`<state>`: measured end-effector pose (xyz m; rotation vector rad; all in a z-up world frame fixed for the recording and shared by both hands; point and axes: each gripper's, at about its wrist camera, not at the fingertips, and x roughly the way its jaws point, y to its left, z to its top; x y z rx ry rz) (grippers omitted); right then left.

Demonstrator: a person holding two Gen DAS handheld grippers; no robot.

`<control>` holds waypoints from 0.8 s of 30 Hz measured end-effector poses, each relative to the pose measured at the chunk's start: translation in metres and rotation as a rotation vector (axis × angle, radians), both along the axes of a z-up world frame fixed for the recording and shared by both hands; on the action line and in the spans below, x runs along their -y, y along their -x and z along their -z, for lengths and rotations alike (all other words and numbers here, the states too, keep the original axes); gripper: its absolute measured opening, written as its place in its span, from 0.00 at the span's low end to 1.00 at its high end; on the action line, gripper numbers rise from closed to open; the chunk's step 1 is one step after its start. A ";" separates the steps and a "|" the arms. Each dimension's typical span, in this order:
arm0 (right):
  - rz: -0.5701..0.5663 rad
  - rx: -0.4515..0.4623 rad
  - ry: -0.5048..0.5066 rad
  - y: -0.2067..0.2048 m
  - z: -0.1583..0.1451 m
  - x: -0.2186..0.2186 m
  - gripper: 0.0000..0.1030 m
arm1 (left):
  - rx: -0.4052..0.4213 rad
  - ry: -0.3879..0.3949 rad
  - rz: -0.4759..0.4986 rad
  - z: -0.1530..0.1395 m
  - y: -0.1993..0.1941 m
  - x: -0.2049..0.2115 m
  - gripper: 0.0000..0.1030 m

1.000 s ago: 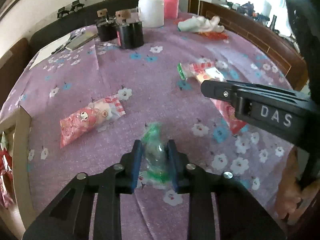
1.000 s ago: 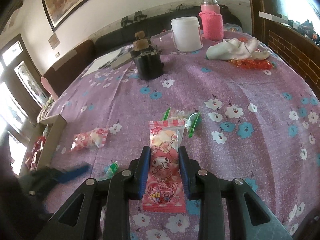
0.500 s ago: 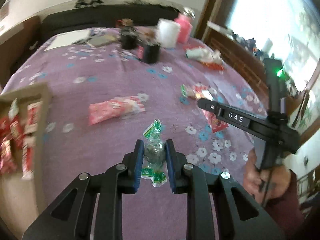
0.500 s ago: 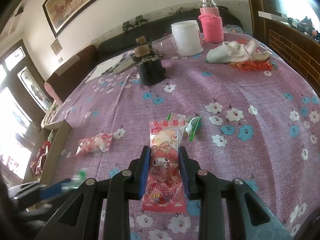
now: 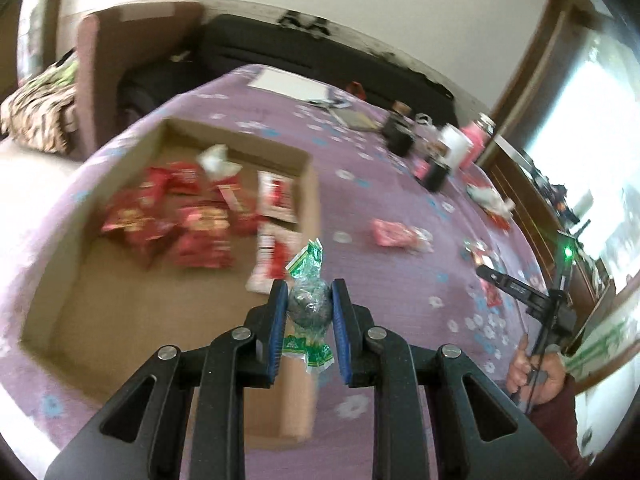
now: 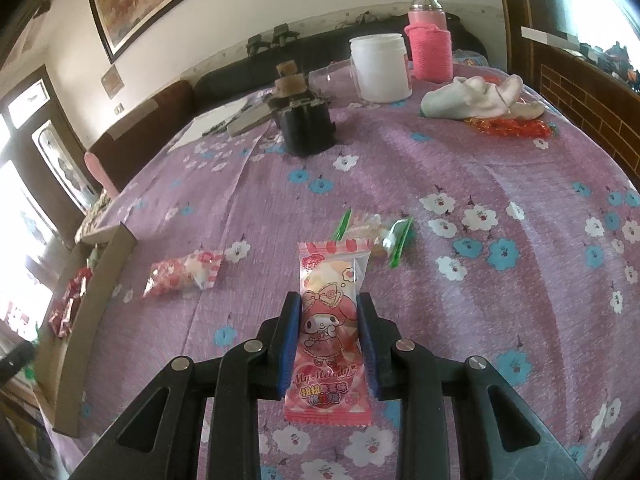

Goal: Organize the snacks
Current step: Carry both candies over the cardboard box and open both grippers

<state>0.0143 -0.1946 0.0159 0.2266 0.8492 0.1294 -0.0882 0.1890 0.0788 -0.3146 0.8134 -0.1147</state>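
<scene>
In the left wrist view, a green-wrapped candy (image 5: 309, 307) is clamped between the blue pads of the left gripper (image 5: 308, 312). Its round dark body sits squarely between the fingers (image 5: 277, 322), with one twisted green end projecting beyond the tips and the other hanging below them. The candy is held in the air over the near right wall of an open cardboard box (image 5: 309, 216) that rests on the purple floral table (image 5: 384, 184). Red snack packets (image 5: 188, 224) are heaped inside the box; they are too blurred to be counted exactly. One pink snack packet (image 5: 394, 237) is seen lying on the table beyond the box. The right gripper (image 5: 486, 272) is seen at the far right, held in the person's hand (image 5: 536, 372).

In the right wrist view, a pink My Melody snack packet (image 6: 329, 332) is gripped between the closed-in fingers (image 6: 289, 342) of the right gripper (image 6: 329, 320). Its lower half lies between the pads, and its upper end extends past the tips. Two more snacks lie on the table (image 6: 520, 168) ahead: one pink packet (image 6: 182, 274) to the left and one green-ended packet (image 6: 376, 234) just beyond the held one. The cardboard box (image 6: 102, 276) stands at the left edge. One white jar (image 6: 381, 68), one pink-sleeved bottle (image 6: 430, 44) and one white cloth (image 6: 476, 98) are seen at the far side.
</scene>
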 end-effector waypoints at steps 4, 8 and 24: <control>-0.031 -0.048 -0.125 0.007 -0.010 -0.010 0.28 | -0.018 0.002 -0.070 0.006 0.006 -0.040 0.19; -0.161 -0.021 -0.107 0.022 -0.042 -0.068 0.28 | -0.039 0.007 -0.125 0.016 0.009 -0.070 0.19; -0.580 -0.093 0.002 0.052 -0.034 -0.301 0.27 | -0.112 -0.040 -0.155 0.040 -0.009 -0.111 0.19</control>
